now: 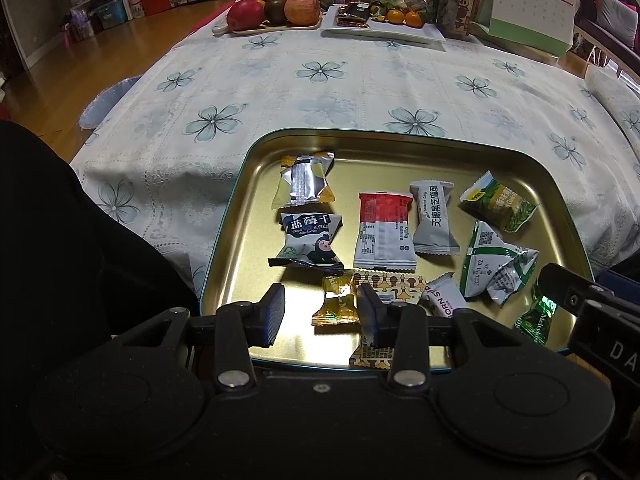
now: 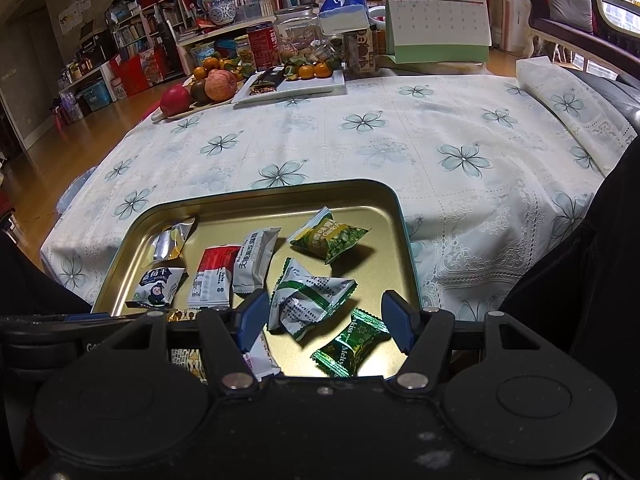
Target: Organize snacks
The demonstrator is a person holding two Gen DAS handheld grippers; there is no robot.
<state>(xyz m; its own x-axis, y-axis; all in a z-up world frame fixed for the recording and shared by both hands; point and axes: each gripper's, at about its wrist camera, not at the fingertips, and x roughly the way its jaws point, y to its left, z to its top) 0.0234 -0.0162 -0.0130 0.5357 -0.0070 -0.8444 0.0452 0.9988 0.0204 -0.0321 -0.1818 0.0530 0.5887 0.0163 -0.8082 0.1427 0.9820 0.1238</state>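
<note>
1 gold candy (image 1: 335,303), left view only

A tin tray (image 1: 256,152) sits at the table's (image 1: 360,80) near edge, holding the snack packets: the blueberry packet (image 1: 310,240) lies near the tray's left edge, the sesame packet (image 1: 433,218) mid-tray, and the garlic packet (image 1: 498,202) toward the far right corner. Along the table's far edge stand a fruit plate (image 1: 240,32) at left, a white dish (image 1: 400,32) beside it, and a calendar (image 1: 528,4) at right.
</note>
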